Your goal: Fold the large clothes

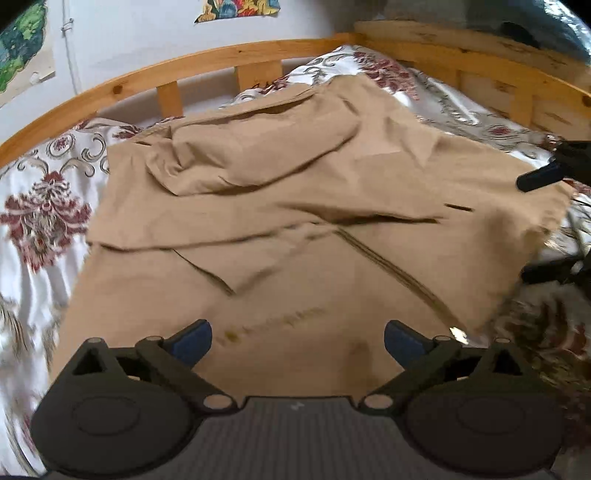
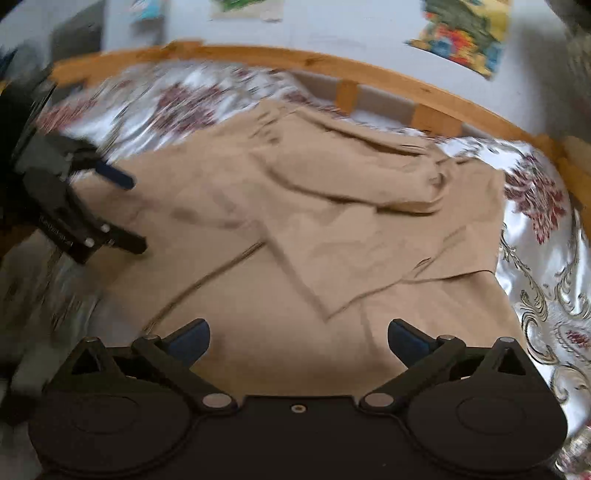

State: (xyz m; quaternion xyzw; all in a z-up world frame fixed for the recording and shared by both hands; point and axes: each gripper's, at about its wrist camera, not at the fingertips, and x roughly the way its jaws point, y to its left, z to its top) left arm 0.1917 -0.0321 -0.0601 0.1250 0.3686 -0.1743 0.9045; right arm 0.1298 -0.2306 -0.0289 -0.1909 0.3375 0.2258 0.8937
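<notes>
Tan garment (image 1: 295, 221) spread across the floral bedspread (image 1: 44, 206), partly folded, a sleeve doubled over the far half. Wooden bed rail (image 1: 207, 59) along the far side, posters (image 2: 465, 33) on the wall beyond. Left gripper (image 1: 297, 339) wide, nothing between its pads, above the near hem. Right gripper (image 2: 298, 339) equally wide and empty, above the near edge of the cloth.

R view motion-blurred, bedspread (image 2: 177, 99) smeared, posters (image 2: 465, 37) cut off by top edge
</notes>
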